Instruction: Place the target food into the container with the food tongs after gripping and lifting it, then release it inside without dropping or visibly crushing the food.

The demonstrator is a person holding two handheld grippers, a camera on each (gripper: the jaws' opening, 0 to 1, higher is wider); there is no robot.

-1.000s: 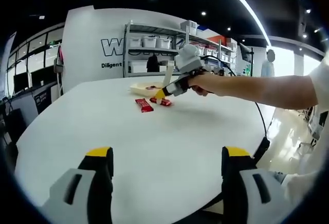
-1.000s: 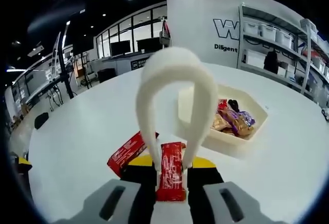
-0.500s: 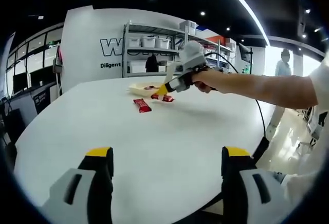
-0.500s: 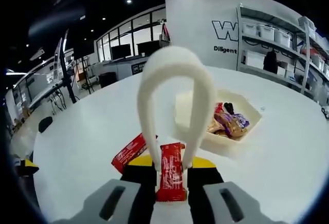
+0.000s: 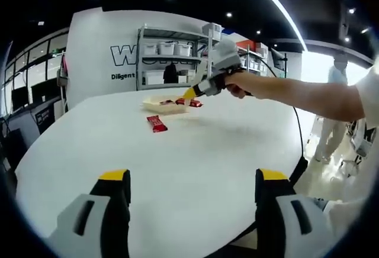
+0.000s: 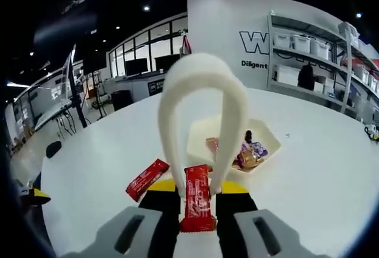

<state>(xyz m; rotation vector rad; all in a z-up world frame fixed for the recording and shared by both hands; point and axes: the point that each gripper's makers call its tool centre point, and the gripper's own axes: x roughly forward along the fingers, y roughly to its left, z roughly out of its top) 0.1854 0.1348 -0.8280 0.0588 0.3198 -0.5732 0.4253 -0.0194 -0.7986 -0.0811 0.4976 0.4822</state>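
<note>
R gripper (image 6: 197, 194) clamps tongs (image 6: 201, 92) w/ red bar (image 6: 197, 196), tong tips hidden.

The left gripper view looks from low at the near edge of the white table (image 5: 177, 163), level across it toward the shallow tray (image 5: 161, 104), far off. The right gripper view looks down from above, much nearer the tray (image 6: 269, 145). Both share the table, the tray, and the shelving (image 5: 172, 57) behind it.
</note>
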